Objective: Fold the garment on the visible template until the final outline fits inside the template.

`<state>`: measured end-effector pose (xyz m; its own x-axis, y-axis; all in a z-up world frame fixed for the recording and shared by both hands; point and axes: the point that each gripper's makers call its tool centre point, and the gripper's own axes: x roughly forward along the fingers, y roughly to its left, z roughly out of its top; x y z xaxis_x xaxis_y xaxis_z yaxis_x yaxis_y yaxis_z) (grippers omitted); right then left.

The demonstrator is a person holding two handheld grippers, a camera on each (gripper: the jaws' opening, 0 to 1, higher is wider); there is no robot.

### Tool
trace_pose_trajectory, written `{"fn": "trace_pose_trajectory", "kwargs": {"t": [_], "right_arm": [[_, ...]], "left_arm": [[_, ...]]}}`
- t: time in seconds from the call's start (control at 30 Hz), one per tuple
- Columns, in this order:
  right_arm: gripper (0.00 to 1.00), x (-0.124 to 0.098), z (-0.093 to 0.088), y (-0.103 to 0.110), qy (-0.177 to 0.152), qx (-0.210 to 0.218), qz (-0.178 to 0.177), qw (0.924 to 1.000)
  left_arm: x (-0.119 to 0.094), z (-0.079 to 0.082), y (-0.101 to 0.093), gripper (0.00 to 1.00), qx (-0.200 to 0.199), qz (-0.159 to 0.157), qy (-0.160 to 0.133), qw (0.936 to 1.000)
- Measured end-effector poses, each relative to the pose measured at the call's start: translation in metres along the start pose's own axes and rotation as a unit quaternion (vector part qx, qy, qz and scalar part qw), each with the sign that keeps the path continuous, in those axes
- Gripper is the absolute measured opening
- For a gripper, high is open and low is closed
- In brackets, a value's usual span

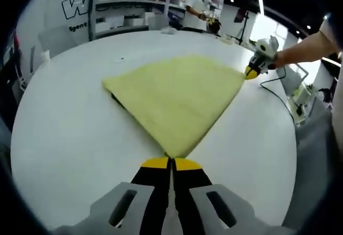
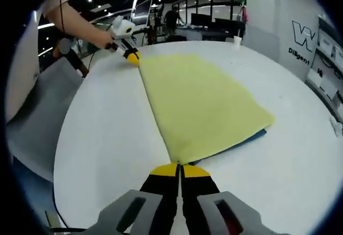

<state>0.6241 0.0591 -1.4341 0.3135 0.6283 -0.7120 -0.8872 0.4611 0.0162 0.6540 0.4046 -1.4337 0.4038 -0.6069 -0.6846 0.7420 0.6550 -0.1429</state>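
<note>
Left tongs (image 1: 171, 164) pinched closed, right tongs (image 2: 180, 169) pinched closed, arms stretched wide apart

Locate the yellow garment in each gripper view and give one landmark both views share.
Left gripper view: the yellow garment lies mid-frame on the white table, its near corner at the left gripper.
Right gripper view: it lies centre-right, near corner at the right gripper.
Shared landmark: a dark blue edge showing beneath the garment's edge.
</note>
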Motion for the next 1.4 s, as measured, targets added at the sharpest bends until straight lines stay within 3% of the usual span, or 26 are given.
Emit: {"fn": "trace_pose_trajectory", "kwargs": {"t": [0.27, 0.53, 0.63, 0.67, 0.7, 0.77, 0.8, 0.93, 1.17, 1.3, 1.4], "right_arm": [[0.00, -0.011, -0.005, -0.003, 0.010, -0.022, 0.013, 0.9996], [0.00, -0.007, -0.007, 0.009, 0.002, -0.007, 0.021, 0.9998], [0.00, -0.003, -0.010, 0.017, 0.003, -0.001, 0.029, 0.9996], [0.00, -0.003, -0.011, 0.018, 0.007, 0.005, 0.028, 0.9996], [0.00, -0.004, -0.009, 0.019, 0.003, 0.006, 0.028, 0.9996], [0.00, -0.006, -0.005, 0.016, 0.000, 0.027, 0.020, 0.9994], [0.01, -0.007, -0.003, 0.013, -0.003, 0.051, 0.011, 0.9986], [0.07, -0.014, 0.010, 0.008, -0.017, 0.040, 0.001, 0.9991], [0.02, -0.008, 0.041, 0.003, -0.045, 0.025, -0.011, 0.9986], [0.00, 0.010, 0.058, 0.008, -0.055, 0.011, -0.003, 0.9984], [0.00, 0.025, 0.067, 0.014, -0.059, 0.003, 0.007, 0.9982]], "left_arm": [[-0.004, -0.002, 0.003, 0.00, 0.003, -0.005, 0.006, 1.0000], [-0.003, -0.009, -0.005, 0.00, 0.001, -0.011, 0.014, 0.9998], [-0.002, -0.017, -0.005, 0.00, -0.009, -0.012, 0.022, 0.9996], [-0.002, -0.024, -0.004, 0.00, -0.013, -0.008, 0.039, 0.9991], [-0.003, -0.023, -0.004, 0.01, -0.011, -0.008, 0.033, 0.9994], [-0.006, -0.021, -0.002, 0.07, -0.012, 0.002, 0.030, 0.9995], [-0.009, -0.017, 0.000, 0.09, -0.016, 0.008, 0.022, 0.9996], [-0.017, -0.002, 0.009, 0.14, -0.016, 0.029, -0.003, 0.9995], [-0.016, 0.031, 0.007, 0.09, -0.005, 0.035, -0.048, 0.9982], [0.001, 0.056, -0.017, 0.08, 0.020, -0.008, -0.074, 0.9970], [0.017, 0.063, -0.036, 0.08, 0.049, -0.043, -0.065, 0.9957]]}}
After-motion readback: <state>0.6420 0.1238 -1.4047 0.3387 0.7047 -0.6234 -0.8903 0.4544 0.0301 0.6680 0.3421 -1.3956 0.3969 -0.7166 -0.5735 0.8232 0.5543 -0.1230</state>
